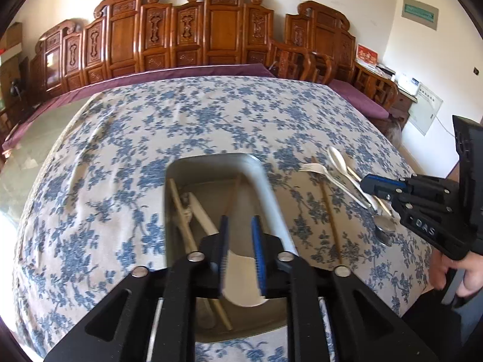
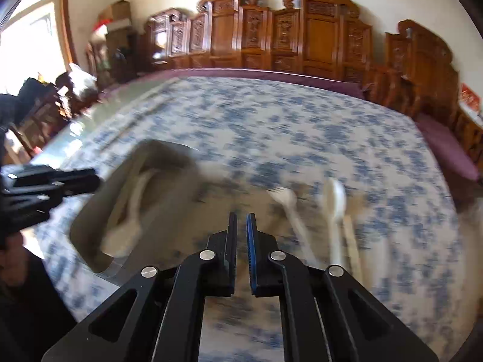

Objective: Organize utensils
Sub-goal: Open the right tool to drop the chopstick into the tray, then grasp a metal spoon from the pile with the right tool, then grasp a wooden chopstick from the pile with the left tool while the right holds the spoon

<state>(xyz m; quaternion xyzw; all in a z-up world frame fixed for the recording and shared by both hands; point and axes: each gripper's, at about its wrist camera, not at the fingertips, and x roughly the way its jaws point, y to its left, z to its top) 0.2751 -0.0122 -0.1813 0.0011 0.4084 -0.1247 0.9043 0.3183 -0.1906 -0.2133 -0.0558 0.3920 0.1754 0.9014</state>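
Utensils are being gathered into the grey tray, which sits directly under and ahead of the left gripper so that anything let go there drops inside. Those jaws stand slightly apart with a white utensil lying between them over the tray; whether the pads still press on it I cannot tell. Chopsticks already lie in the tray, just left of the fingers. The right gripper has its jaws nearly closed with nothing between them, and it reaches toward the loose pieces on the flowered tablecloth: a white fork and a white spoon ahead and to its right, apparently the next candidates. In the left wrist view a single chopstick lies between tray and fork.
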